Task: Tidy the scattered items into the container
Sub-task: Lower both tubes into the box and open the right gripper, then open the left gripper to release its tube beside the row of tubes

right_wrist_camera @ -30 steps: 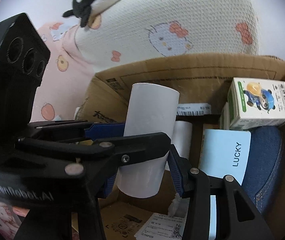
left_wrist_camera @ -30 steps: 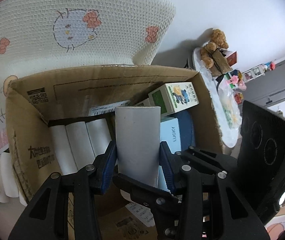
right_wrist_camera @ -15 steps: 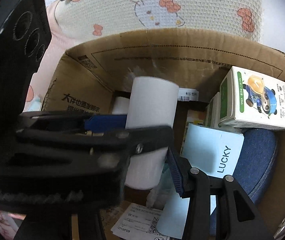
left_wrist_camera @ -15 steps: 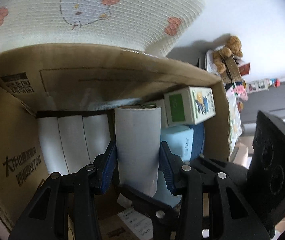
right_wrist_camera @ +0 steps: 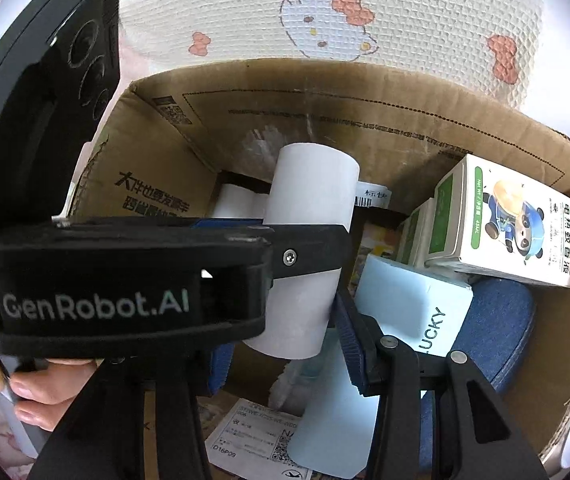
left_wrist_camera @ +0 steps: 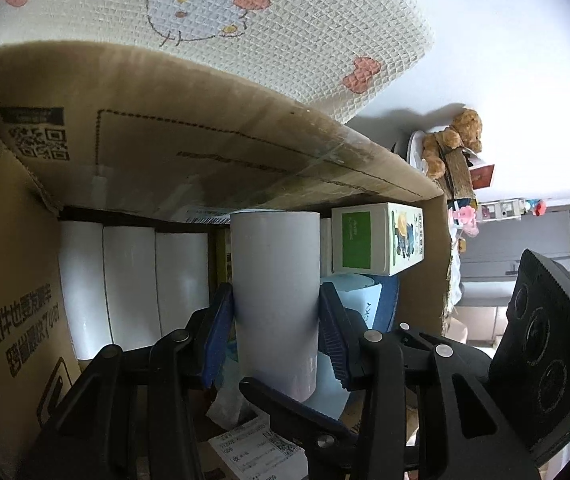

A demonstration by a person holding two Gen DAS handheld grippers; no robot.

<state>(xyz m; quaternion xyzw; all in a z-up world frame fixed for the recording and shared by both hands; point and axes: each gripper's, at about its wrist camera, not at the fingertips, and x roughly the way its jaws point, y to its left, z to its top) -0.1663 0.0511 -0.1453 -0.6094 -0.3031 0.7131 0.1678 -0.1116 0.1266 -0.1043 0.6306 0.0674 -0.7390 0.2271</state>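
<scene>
Inside the cardboard box (left_wrist_camera: pixel 213 168): white roll (left_wrist_camera: pixel 276 304) pinched in left gripper (left_wrist_camera: pixel 275 336); right gripper's (right_wrist_camera: pixel 285 344) grip impossible to judge.

I see soft, even indoor light; the box (left_wrist_camera: pixel 189 148) interior sits in shadow. Both views bow strongly toward black corners. Focus is sharp, without glare.

Behind my work, a cream quilted cat-print cushion (left_wrist_camera: pixel 245 40) leans on the plain white wall (left_wrist_camera: pixel 505 60); grey cabinet (left_wrist_camera: pixel 525 236) far right.
</scene>
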